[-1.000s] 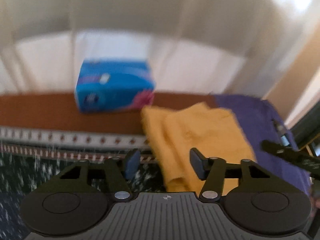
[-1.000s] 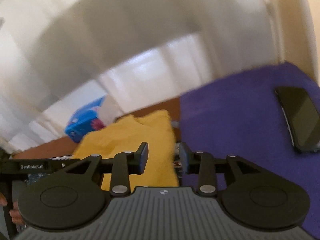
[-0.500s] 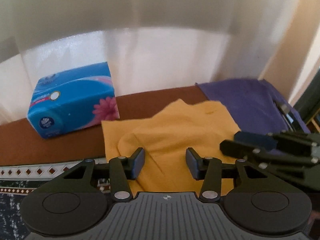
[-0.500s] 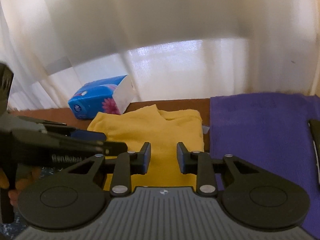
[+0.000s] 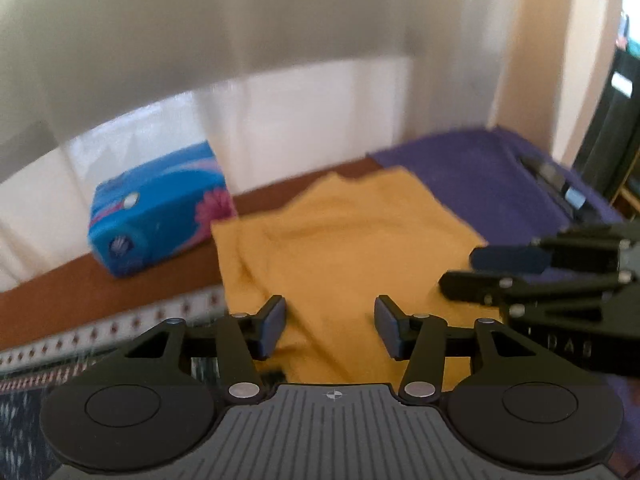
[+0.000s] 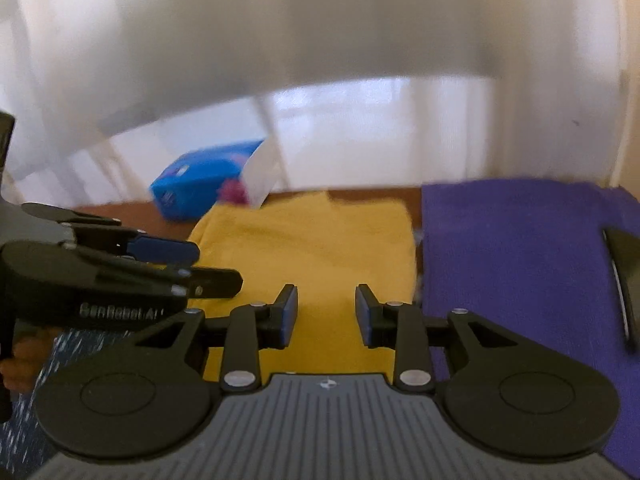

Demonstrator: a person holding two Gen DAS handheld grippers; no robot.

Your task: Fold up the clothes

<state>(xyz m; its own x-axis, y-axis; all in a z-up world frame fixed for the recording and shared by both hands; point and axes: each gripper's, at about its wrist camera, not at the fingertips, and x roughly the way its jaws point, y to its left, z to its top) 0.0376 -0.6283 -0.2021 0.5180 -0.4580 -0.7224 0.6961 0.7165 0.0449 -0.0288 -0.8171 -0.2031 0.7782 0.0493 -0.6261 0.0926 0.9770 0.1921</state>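
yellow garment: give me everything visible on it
The yellow garment is soft, matte knit-looking cloth, lying flat and partly folded with a layered ridge along its left side. It rests on the brown surface, its right edge beside the purple cloth. Both grippers' jaws hover open over it; neither grips it.

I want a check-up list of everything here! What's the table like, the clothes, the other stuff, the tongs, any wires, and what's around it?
Surface: brown tabletop with a patterned border strip; a purple cloth covers its right part.
Job's things: yellow garment lying partly folded, its right edge beside the purple cloth.
Clutter: blue tissue box behind the garment on the left; a dark phone on the purple cloth.
Grippers: left tongs open, low over the garment's near edge; right tongs open over the garment, holding nothing.
Cables: nothing seen.
Surroundings: white curtain behind the table; beige wall at right.
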